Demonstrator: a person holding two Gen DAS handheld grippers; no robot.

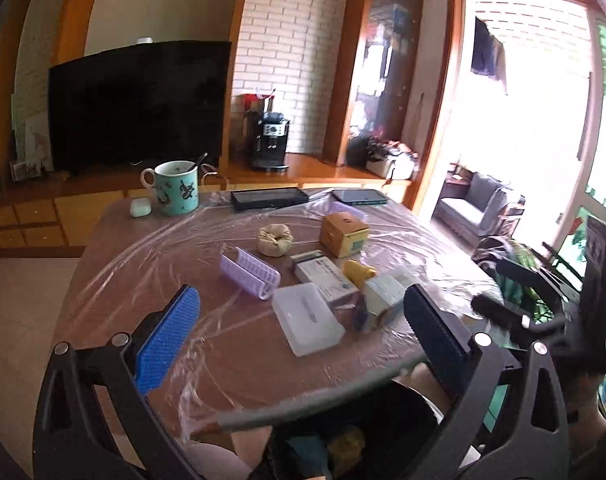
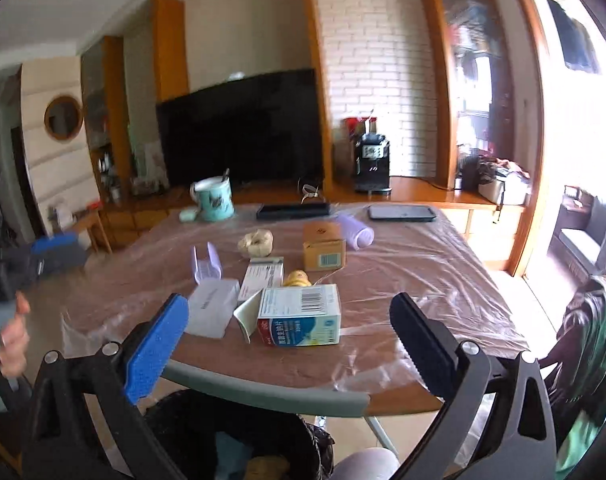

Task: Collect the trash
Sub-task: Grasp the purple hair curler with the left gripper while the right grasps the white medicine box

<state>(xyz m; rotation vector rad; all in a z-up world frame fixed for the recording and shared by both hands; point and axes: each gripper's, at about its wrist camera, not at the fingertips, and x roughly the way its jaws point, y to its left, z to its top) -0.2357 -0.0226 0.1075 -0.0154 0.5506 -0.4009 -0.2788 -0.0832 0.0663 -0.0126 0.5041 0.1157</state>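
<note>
My left gripper (image 1: 303, 320) is open and empty above the near table edge; it shows blurred at the left of the right wrist view (image 2: 55, 252). My right gripper (image 2: 291, 332) is open and empty, just short of a white and blue medicine box (image 2: 301, 314) with its flap open, also in the left wrist view (image 1: 383, 300). Behind it lie a flat white box (image 1: 327, 278), a yellow object (image 2: 297, 279), a clear plastic case (image 1: 307, 318), a brown carton (image 2: 323, 246) and a crumpled beige wad (image 2: 256, 242). A black-lined trash bin (image 2: 231, 436) with trash inside stands below both grippers.
The table (image 1: 143, 264) is covered with plastic film. On it are purple hair rollers (image 1: 249, 274), a teal mug with a spoon (image 1: 175, 188), an earbud case (image 1: 139, 207), and two tablets (image 1: 269, 197) at the far edge. A grey chair back (image 2: 263, 390) is by the near edge.
</note>
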